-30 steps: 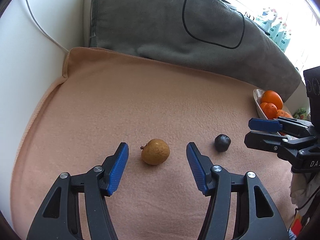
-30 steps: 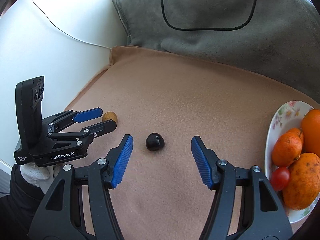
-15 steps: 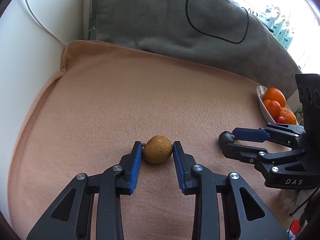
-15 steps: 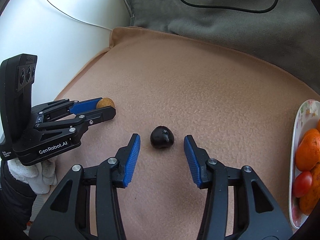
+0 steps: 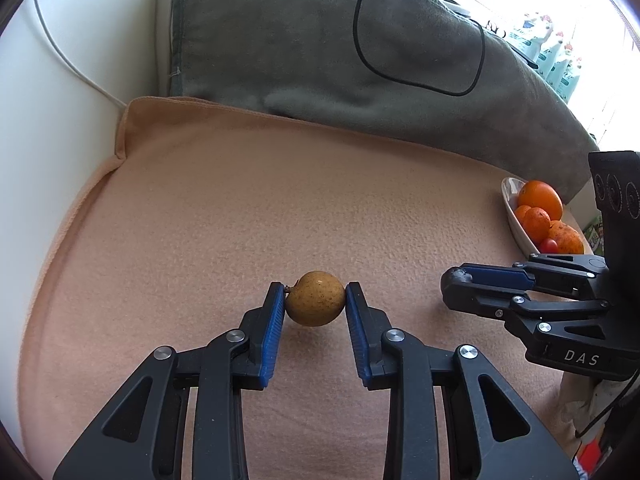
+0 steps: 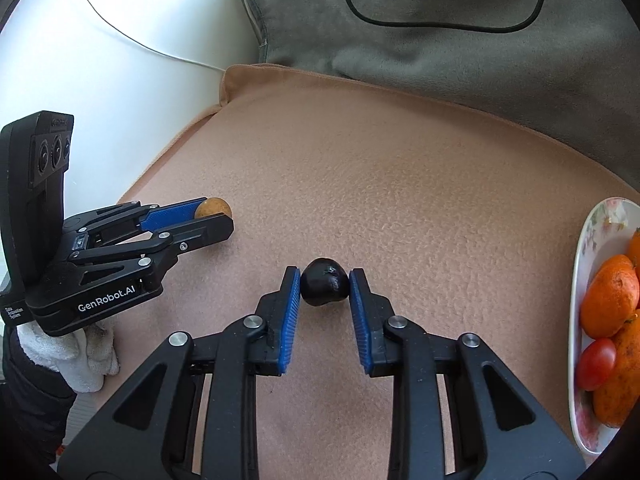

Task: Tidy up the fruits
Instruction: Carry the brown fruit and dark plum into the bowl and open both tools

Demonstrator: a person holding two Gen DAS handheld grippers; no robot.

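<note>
Both tongs have narrowed since a second ago, when each stood wide around its fruit. Under everything lies the peach blanket (image 5: 248, 208), with a grey blanket (image 5: 304, 36) heaped behind it and a black cable (image 5: 362, 48) looping over that. At the right edge a white plate (image 6: 591, 240) carries oranges (image 6: 610, 296) and a cherry tomato (image 6: 595, 364). The left tongs (image 5: 315, 300) are clenched on the speckled brown fruit (image 5: 316, 298), both blue pads touching its sides. The right tongs (image 6: 325, 286) grasp the small dark fruit (image 6: 324, 285) the same way. Both fruits sit on the peach blanket, well apart from the plate.
</note>
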